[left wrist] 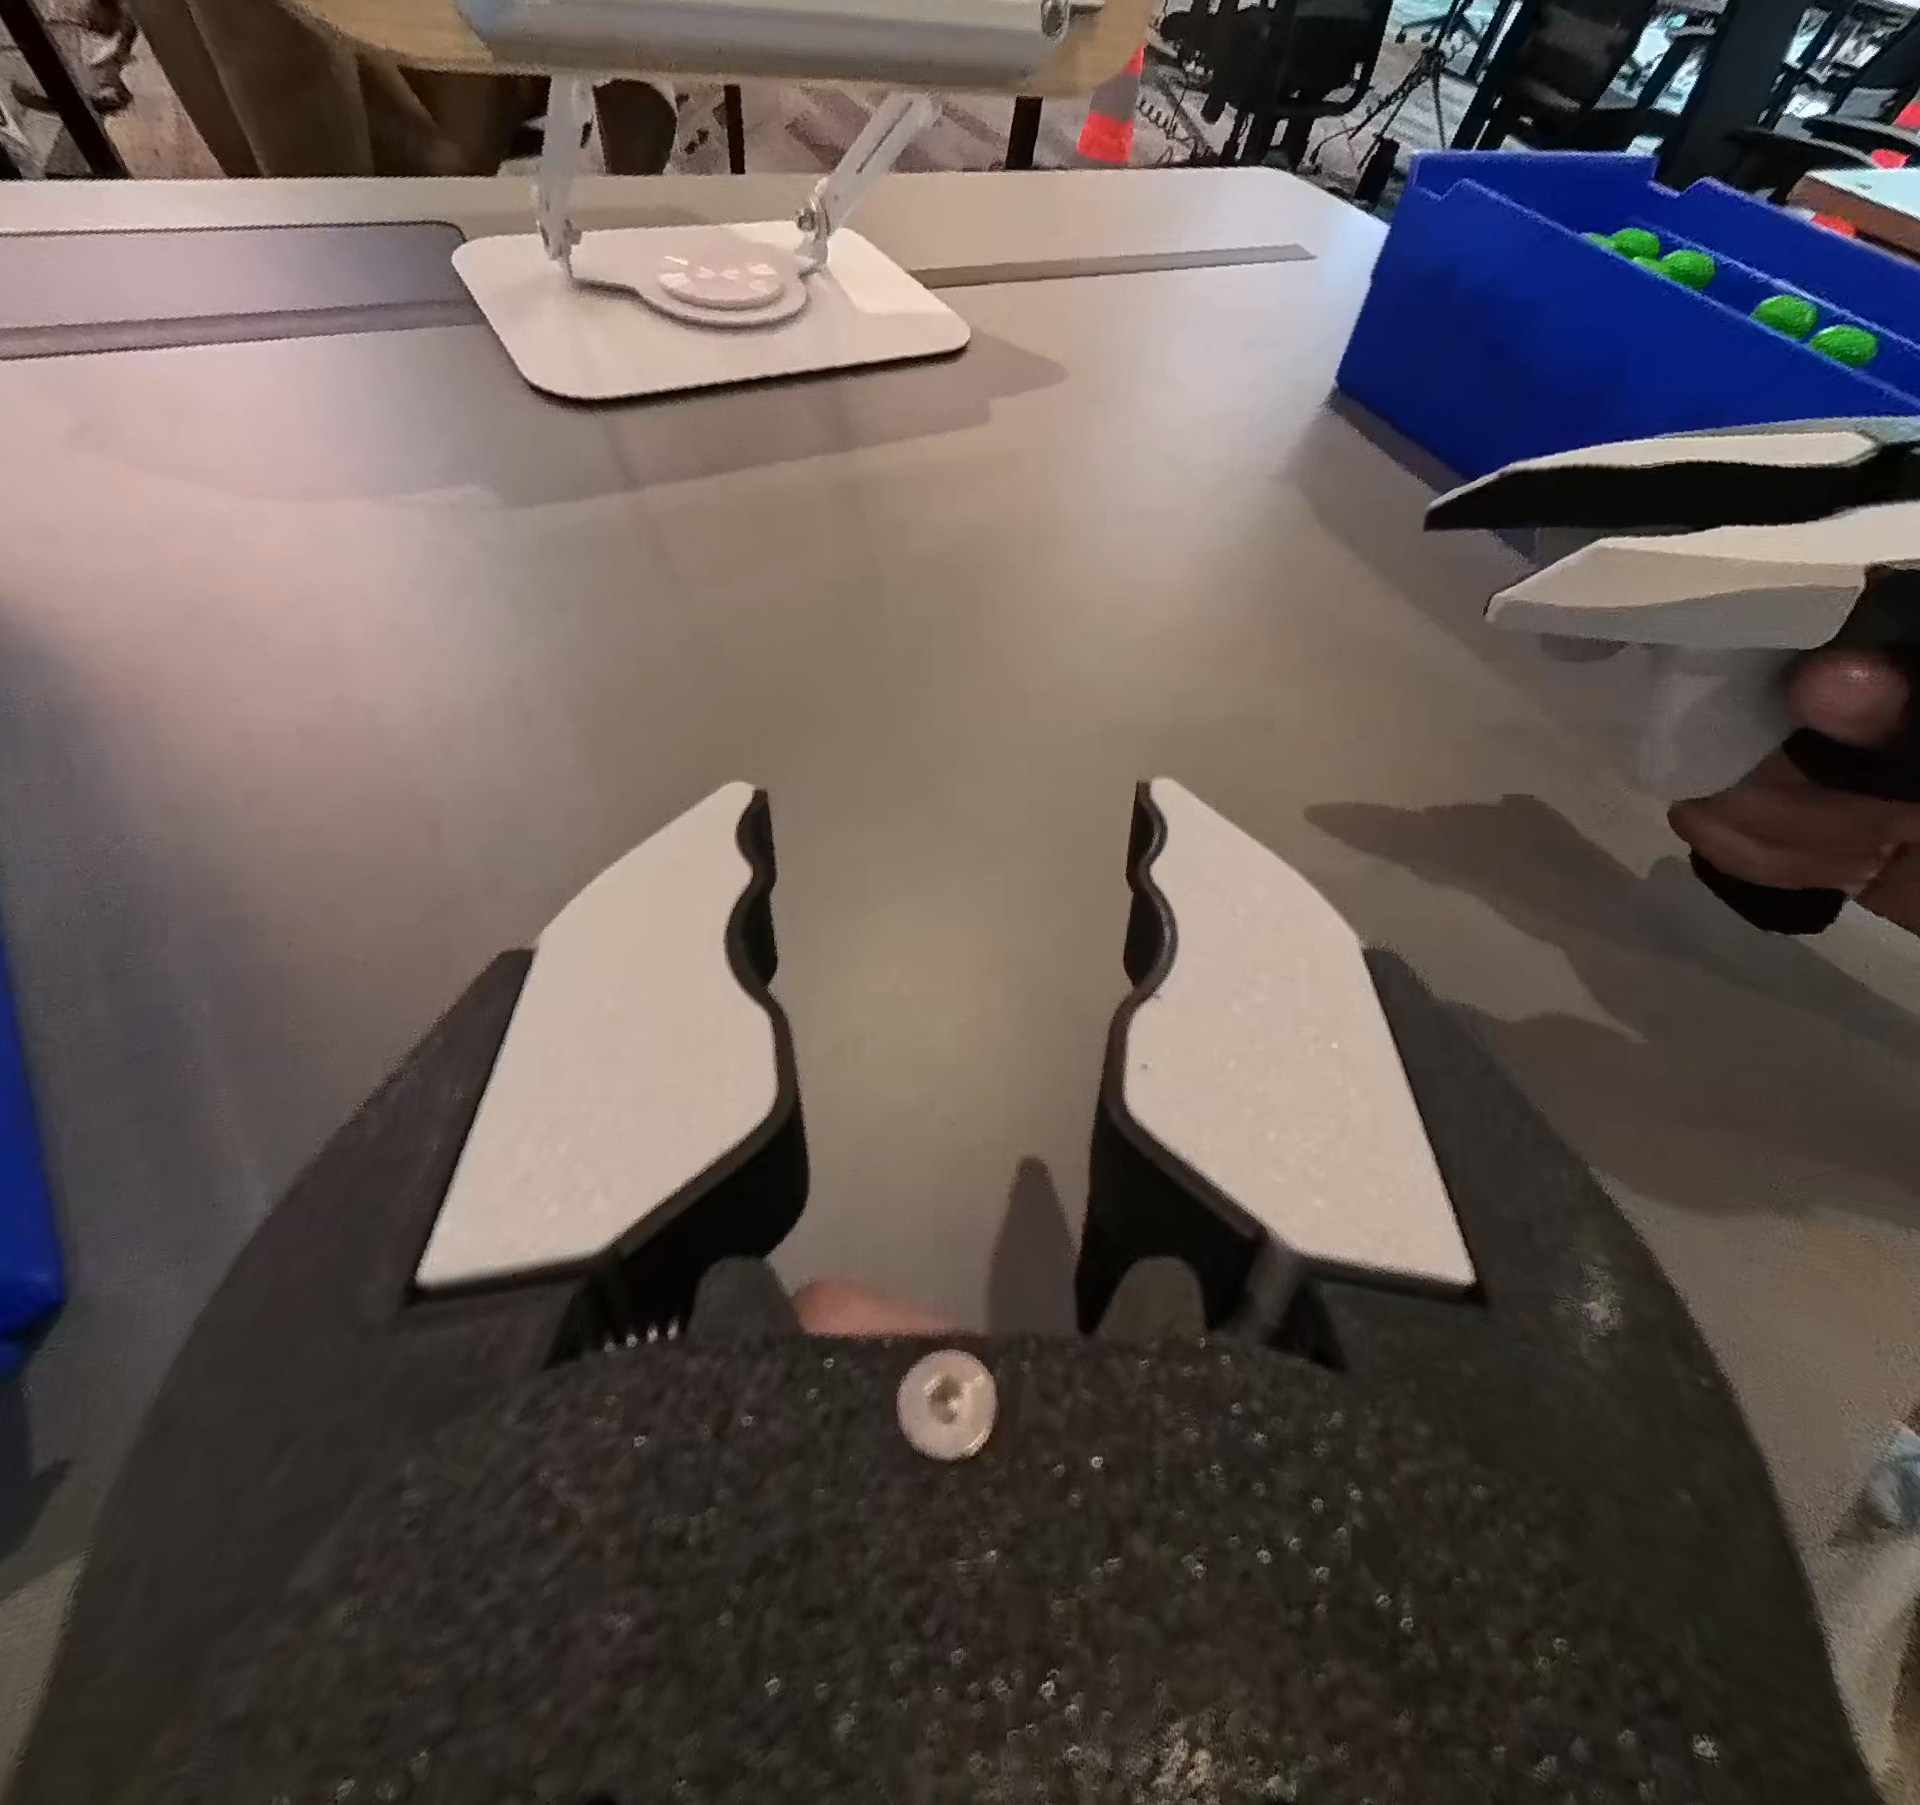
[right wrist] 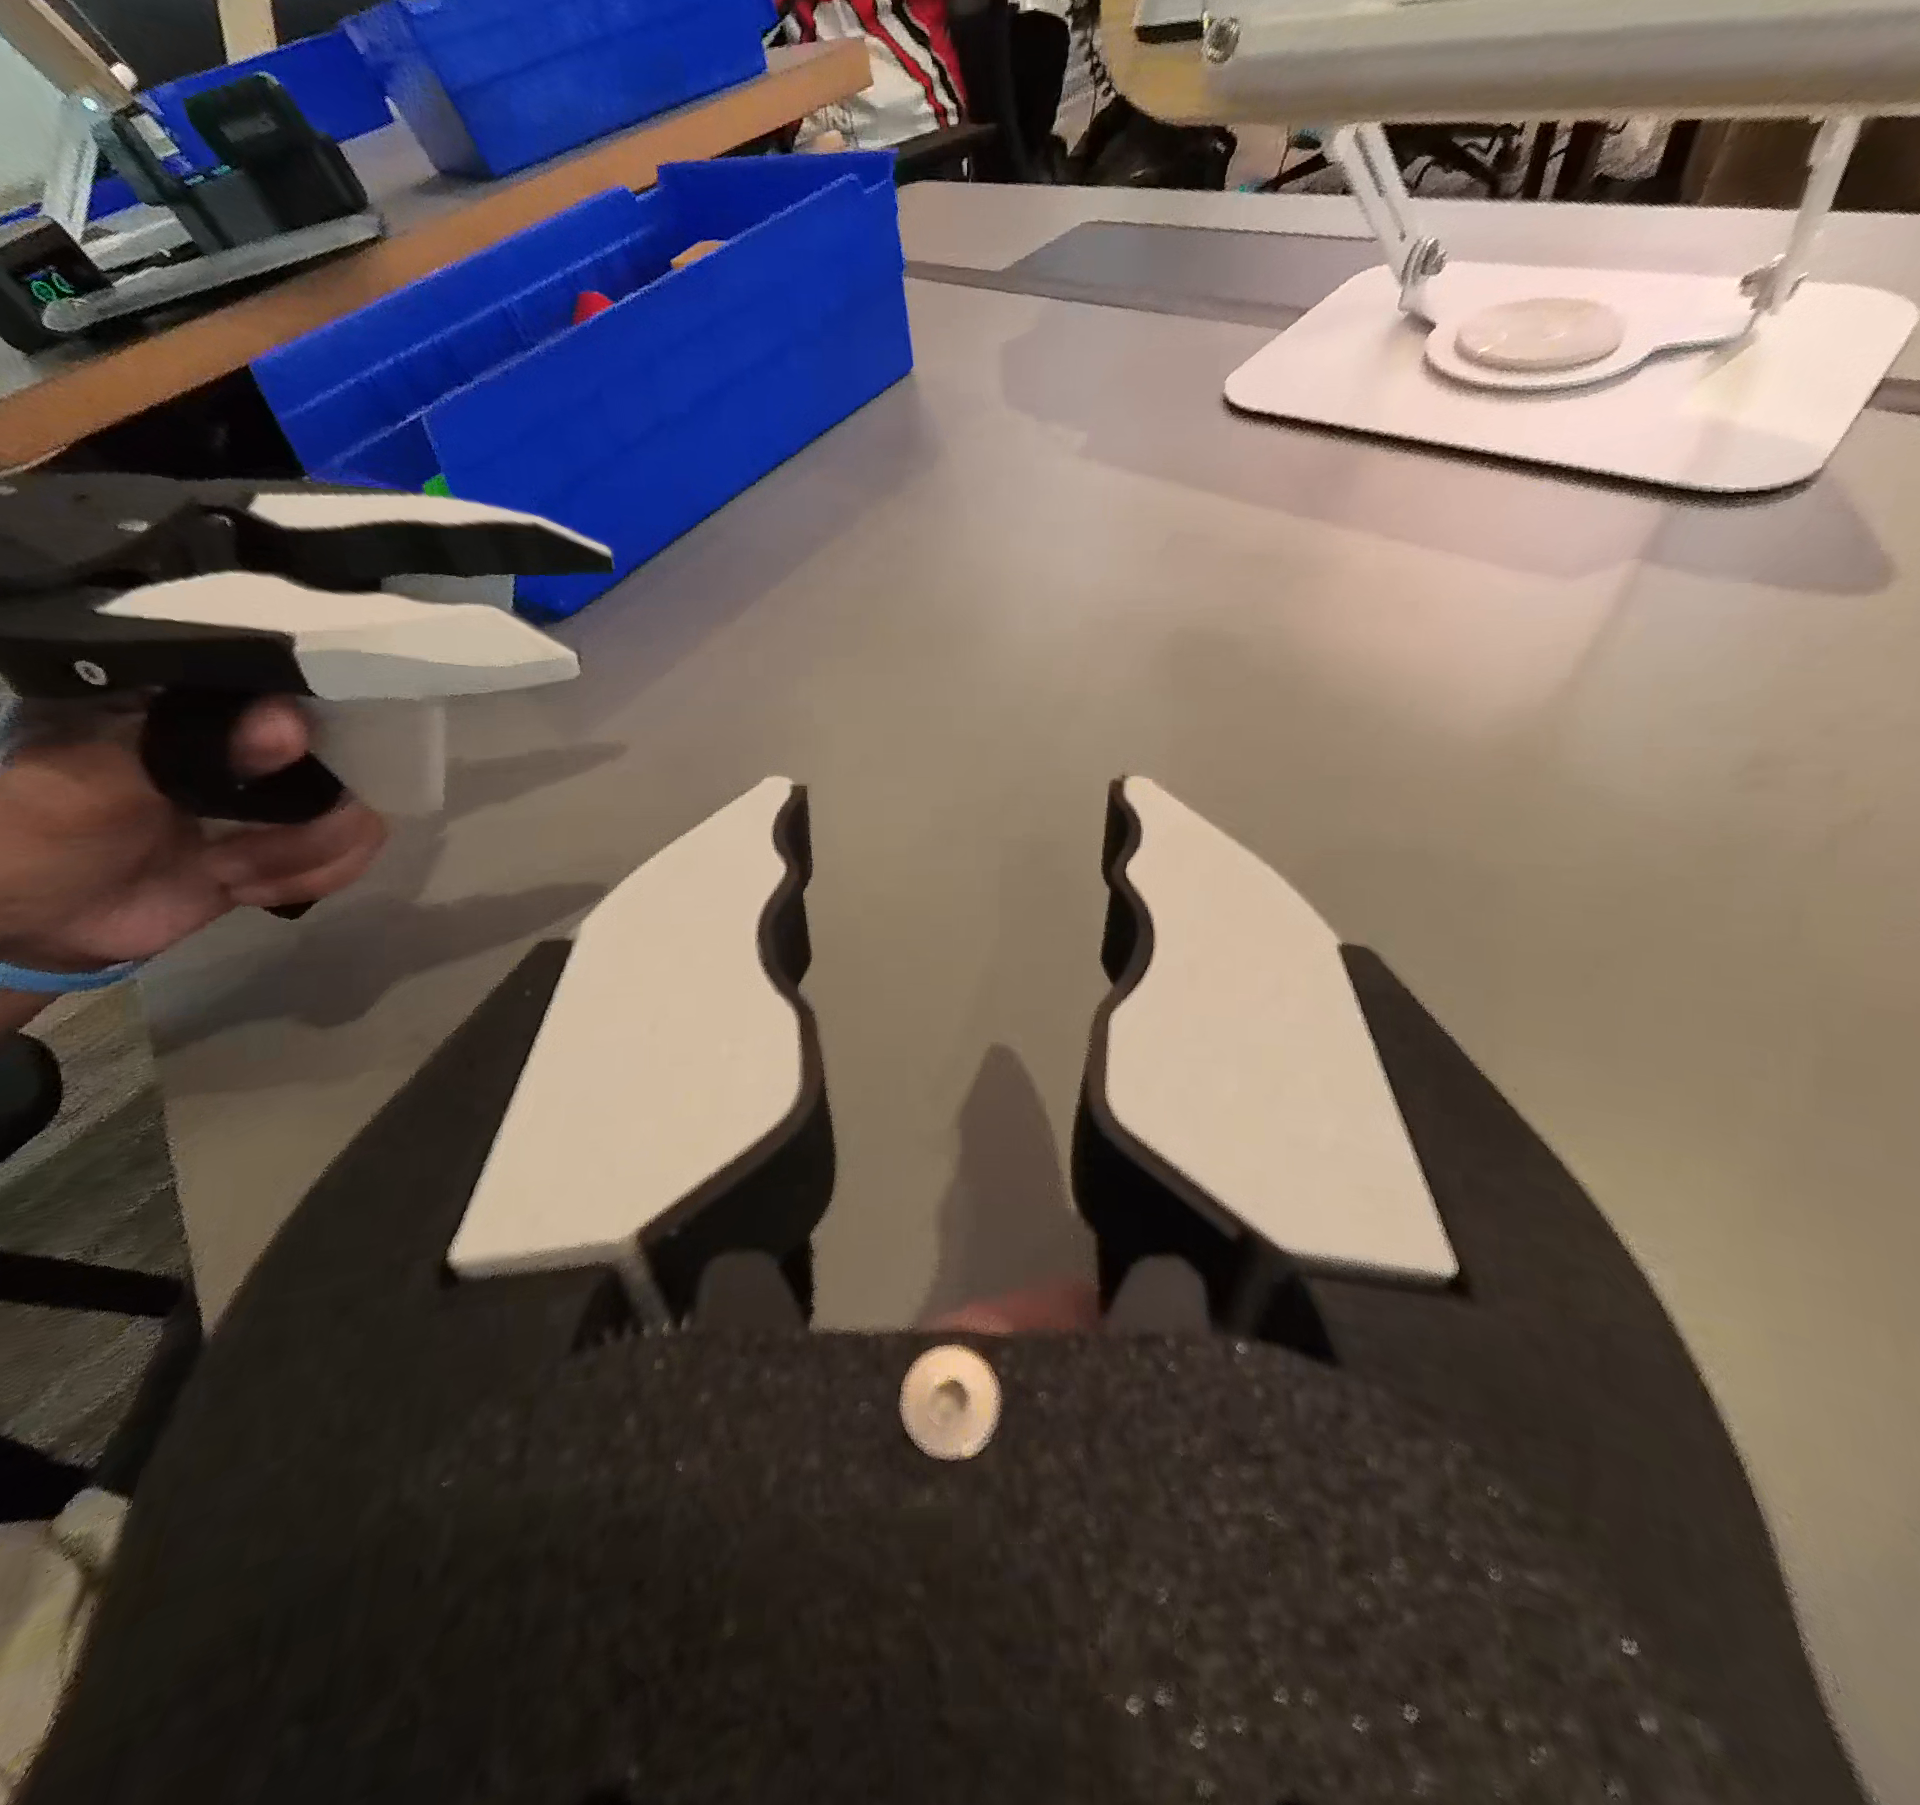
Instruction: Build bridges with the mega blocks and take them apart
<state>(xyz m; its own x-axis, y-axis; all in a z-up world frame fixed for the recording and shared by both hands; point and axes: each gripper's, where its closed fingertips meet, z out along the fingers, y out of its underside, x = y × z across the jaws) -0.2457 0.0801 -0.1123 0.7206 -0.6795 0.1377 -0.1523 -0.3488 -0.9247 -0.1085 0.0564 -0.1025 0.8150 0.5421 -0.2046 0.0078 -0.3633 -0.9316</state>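
My left gripper (left wrist: 954, 799) is open and empty, held just above the bare grey table (left wrist: 935, 560). My right gripper (right wrist: 956, 789) is open and empty too, over the same table. Each shows side-on in the other's view: the right gripper (left wrist: 1460, 560) at the right edge, the left gripper (right wrist: 592, 607) at the left, both held by hands. Green mega blocks (left wrist: 1662, 264) lie in a blue bin (left wrist: 1507, 332) at the far right. A second blue bin (right wrist: 644, 405) at the far left holds a red block (right wrist: 592, 304) and a green one (right wrist: 436, 485).
A white tablet stand (left wrist: 717, 321) with a screen stands at the table's far middle, also in the right wrist view (right wrist: 1558, 384). A blue edge (left wrist: 21, 1132) shows at the left. Another desk with a blue bin (right wrist: 582, 30), devices and a seated person lie beyond.
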